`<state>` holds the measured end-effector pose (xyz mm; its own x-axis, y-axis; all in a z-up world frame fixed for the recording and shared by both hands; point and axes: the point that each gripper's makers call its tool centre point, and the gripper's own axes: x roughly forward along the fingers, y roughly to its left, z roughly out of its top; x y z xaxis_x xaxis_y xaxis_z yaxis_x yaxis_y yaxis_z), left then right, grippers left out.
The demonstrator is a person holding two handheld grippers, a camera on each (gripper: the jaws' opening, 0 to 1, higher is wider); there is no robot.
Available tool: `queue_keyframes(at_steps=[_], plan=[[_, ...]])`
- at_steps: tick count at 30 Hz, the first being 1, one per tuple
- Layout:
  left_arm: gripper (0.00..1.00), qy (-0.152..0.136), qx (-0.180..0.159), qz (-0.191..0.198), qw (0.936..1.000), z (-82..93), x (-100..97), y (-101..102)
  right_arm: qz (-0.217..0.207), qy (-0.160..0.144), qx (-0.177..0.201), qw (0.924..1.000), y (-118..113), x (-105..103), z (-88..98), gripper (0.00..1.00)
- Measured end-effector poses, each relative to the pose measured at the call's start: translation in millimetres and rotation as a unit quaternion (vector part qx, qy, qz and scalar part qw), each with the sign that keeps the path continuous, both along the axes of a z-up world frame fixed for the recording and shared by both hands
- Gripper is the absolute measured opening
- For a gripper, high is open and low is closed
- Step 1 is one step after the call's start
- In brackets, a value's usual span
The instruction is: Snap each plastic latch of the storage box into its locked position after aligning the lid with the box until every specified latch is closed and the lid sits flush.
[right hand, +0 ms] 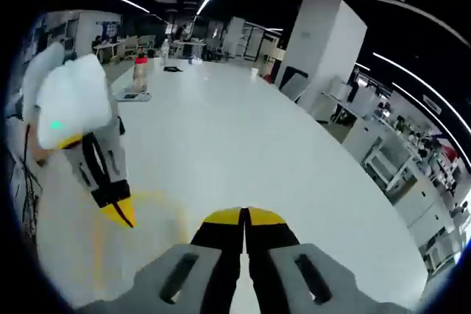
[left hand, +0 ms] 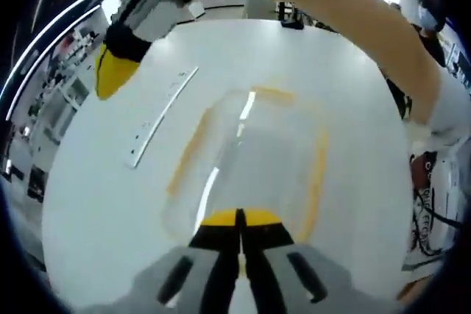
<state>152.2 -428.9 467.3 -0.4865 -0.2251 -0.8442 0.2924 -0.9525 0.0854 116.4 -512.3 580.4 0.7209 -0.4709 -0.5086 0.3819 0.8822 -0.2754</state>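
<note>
A clear storage box [left hand: 254, 156] with an orange-yellow seal in its lid lies on the white table [left hand: 353, 145], blurred in the left gripper view. My left gripper [left hand: 239, 218] is shut, its yellow tips over the box's near edge, nothing between them. My right gripper [left hand: 114, 75] hangs above the table at the upper left, apart from the box. In the right gripper view my right gripper [right hand: 244, 218] is shut and holds nothing. The left gripper [right hand: 120, 212] points down at the faint box lid [right hand: 151, 229] there. I cannot make out the latches.
A white flat strip [left hand: 158, 119] lies on the table left of the box. A person's arm [left hand: 368, 27] crosses the top of the left gripper view. A bottle [right hand: 140, 71] stands far back on the table [right hand: 280, 159]; a white pillar [right hand: 324, 42] rises beyond it.
</note>
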Motion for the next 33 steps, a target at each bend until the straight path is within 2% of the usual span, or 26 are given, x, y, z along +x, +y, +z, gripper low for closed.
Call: queue_keyframes(at_steps=[2,4,6,8,12,16,18,21,24,26,28,29,30,33], plan=[[0.0,0.01,-0.001,0.001,1.0,-1.0,-0.7,0.5,-0.006,-0.004,-0.002,1.0,21.1,-0.5,8.2,0.0],[0.0,0.02,-0.004,-0.001,0.9998,-1.0,-1.0,0.0,0.007,0.003,-0.017,0.9998,43.1,3.3,9.7,0.0],[0.0,0.031,-0.005,-0.001,0.9995,-1.2,-1.3,-0.7,0.021,0.024,-0.031,0.999,62.6,6.0,2.0,0.0],[0.0,0.041,-0.005,0.0,0.9991,-1.6,-1.4,-1.3,0.02,0.03,-0.03,0.9989,75.0,7.3,-6.9,0.0],[0.0,0.051,-0.004,0.006,0.9987,-2.4,-2.7,-2.4,0.057,0.062,-0.02,0.9962,104.5,10.2,-41.5,0.0],[0.0,0.054,-0.004,0.008,0.9985,-2.9,-2.0,-3.7,0.073,0.069,-0.005,0.9949,121.5,12.7,-69.1,0.0],[0.0,0.057,-0.003,0.007,0.9983,-3.2,-1.1,-4.8,0.088,0.074,0.027,0.993,135.5,14.1,-88.9,0.0],[0.0,0.054,-0.006,0.009,0.9985,-3.4,-2.0,-7.5,0.094,0.091,0.046,0.9903,148.8,17.8,-122.7,0.0],[0.0,0.043,-0.006,0.013,0.999,-3.8,-1.5,-8.9,0.091,0.12,0.057,0.987,154.2,20.0,-147.8,0.0],[0.0,0.033,-0.004,0.009,0.9994,-3.9,-0.1,-7.5,0.074,0.134,0.053,0.9868,150.5,21.2,-157.6,0.0],[0.0,0.021,-0.015,0.0,0.9997,-4.0,2.0,-7.5,0.049,0.161,0.027,0.9853,138.7,18.7,-162.3,0.0],[0.0,0.018,-0.016,-0.001,0.9997,-4.1,2.2,-8.1,0.045,0.148,0.045,0.9869,143.2,24.5,-164.2,0.0],[0.0,0.015,-0.017,0.0,0.9997,-4.0,3.3,-8.9,0.043,0.148,0.037,0.9873,140.8,27.0,-163.8,0.0],[0.0,0.007,-0.016,0.001,0.9999,-4.2,5.1,-10.8,0.013,0.196,0.006,0.9806,135.7,24.8,-165.6,0.0]])
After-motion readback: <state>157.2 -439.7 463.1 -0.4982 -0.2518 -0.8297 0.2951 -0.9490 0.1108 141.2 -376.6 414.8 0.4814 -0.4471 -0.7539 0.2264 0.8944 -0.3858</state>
